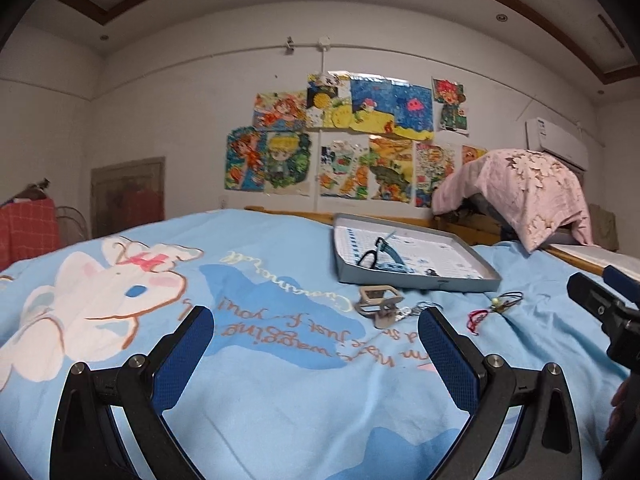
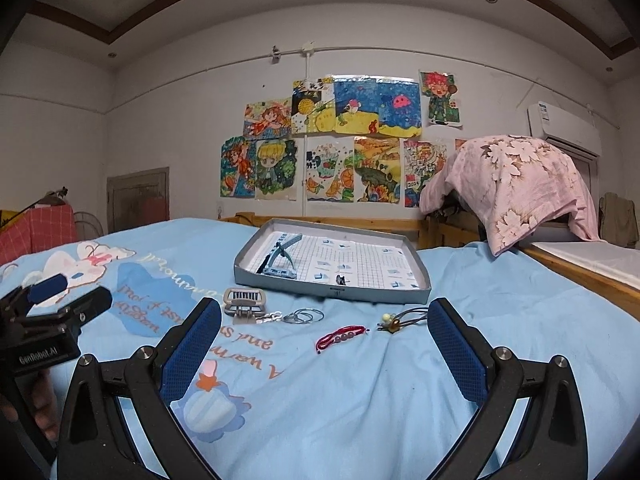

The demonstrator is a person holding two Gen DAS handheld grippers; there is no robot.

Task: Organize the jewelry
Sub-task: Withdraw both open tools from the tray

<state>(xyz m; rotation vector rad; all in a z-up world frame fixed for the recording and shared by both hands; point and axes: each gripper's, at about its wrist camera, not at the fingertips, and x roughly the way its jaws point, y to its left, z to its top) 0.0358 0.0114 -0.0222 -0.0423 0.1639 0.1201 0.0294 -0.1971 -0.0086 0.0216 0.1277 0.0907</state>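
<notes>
While both grippers, left gripper point(image 1: 316, 322) and right gripper point(image 2: 325, 314), gape wide and empty, the red beaded cord bracelet point(image 2: 341, 336) lies on the blue bed quilt point(image 2: 360, 392) near the grey cardboard tray point(image 2: 416, 294); pinching soft fabric could drag it.

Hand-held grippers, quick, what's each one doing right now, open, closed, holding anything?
Left hand-held gripper: open, holding nothing, above the blue bedspread.
Right hand-held gripper: open, holding nothing; the red bracelet lies on the bedspread ahead.
</notes>
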